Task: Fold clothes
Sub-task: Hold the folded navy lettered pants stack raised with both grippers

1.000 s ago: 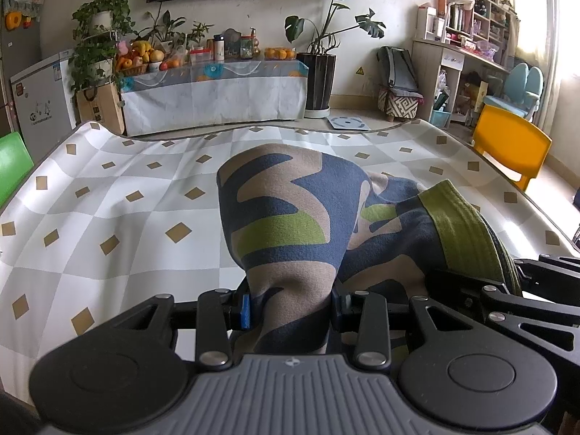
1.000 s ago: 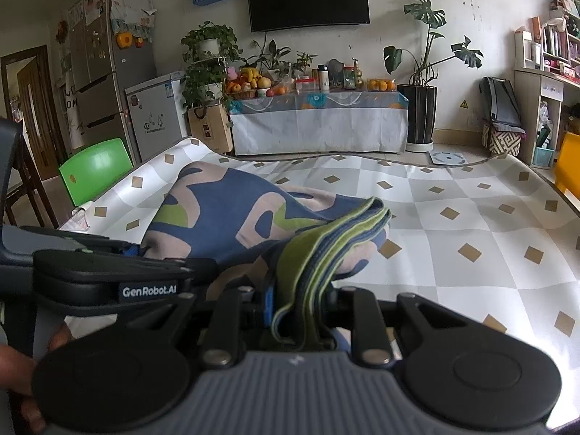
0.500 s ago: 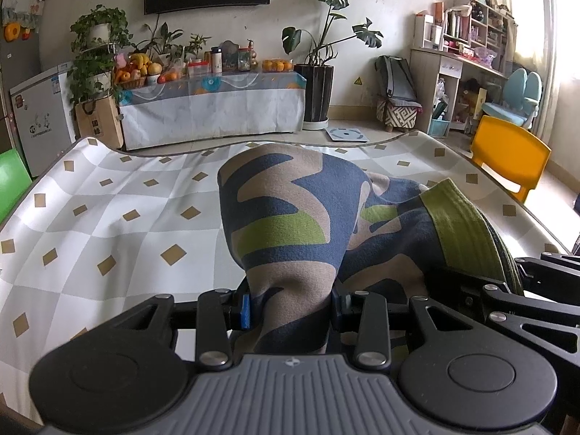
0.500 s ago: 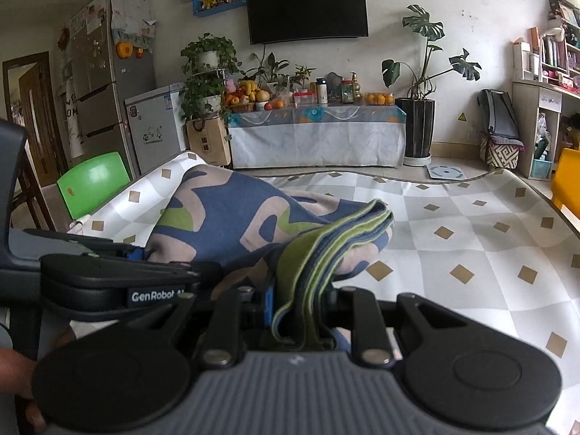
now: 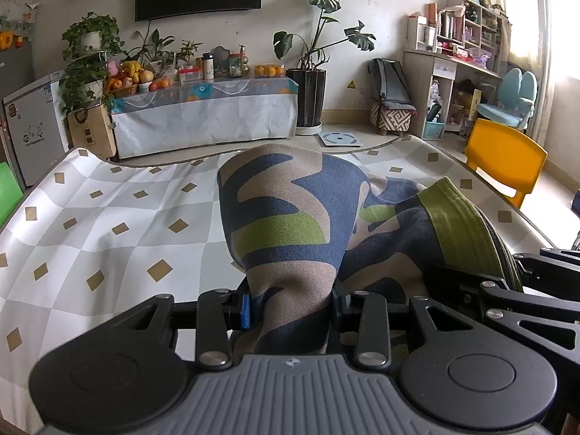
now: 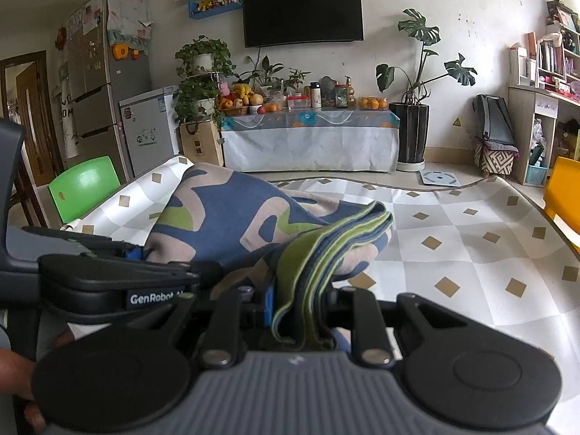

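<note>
A folded garment (image 5: 290, 224) patterned in blue, beige and green hangs above the checked table cover (image 5: 108, 224). My left gripper (image 5: 290, 311) is shut on a thick bunch of its patterned cloth. The right gripper (image 6: 301, 308) is shut on the stacked green and blue hem of the same garment (image 6: 253, 224). Both grippers hold it side by side at the near edge, and the cloth sags forward from them. The right gripper's black frame (image 5: 525, 290) shows at the lower right of the left wrist view. The left gripper's body (image 6: 119, 282) shows at the left of the right wrist view.
A yellow chair (image 5: 504, 163) stands to the right of the table and a green chair (image 6: 85, 188) to the left. Beyond the table are a covered sideboard (image 6: 308, 141) with fruit and jars, potted plants, a fridge and shelves. A hand (image 6: 14, 373) shows at lower left.
Both grippers have risen and drawn back a little with the garment, so more of the far wall and the television shows. Their grips are unchanged.
</note>
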A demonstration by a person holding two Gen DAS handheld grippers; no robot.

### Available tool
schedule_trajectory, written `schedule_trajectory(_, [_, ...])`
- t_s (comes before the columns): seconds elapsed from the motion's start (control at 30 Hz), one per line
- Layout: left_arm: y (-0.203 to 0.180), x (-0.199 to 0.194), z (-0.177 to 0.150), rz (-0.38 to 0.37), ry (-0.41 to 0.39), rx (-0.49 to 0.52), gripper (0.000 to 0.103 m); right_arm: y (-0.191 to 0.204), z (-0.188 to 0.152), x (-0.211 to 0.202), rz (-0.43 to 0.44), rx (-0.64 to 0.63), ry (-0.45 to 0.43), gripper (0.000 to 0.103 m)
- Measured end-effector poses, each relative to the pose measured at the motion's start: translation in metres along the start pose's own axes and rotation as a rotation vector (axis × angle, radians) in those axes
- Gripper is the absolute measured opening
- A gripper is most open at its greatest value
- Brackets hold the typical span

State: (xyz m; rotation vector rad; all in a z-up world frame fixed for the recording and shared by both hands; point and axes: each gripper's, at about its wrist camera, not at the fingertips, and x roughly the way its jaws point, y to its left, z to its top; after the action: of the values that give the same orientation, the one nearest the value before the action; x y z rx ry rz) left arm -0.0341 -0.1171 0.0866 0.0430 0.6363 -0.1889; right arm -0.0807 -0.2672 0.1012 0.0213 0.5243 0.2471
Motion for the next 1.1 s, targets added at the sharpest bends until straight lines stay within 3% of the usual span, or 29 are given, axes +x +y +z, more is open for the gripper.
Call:
schedule_trajectory(0.4, [-0.022,0.017,0.013,-0.012,0.005,0.019,0.036,-0.024,0.005,0.007,-0.021,0.011,0.000,0.020])
schedule_trajectory(1.1, [-0.080,0.050,0.044,-0.068,0.008,0.076,0.036,-0.099,0.020,0.010,-0.073,0.087,0.010,0.020])
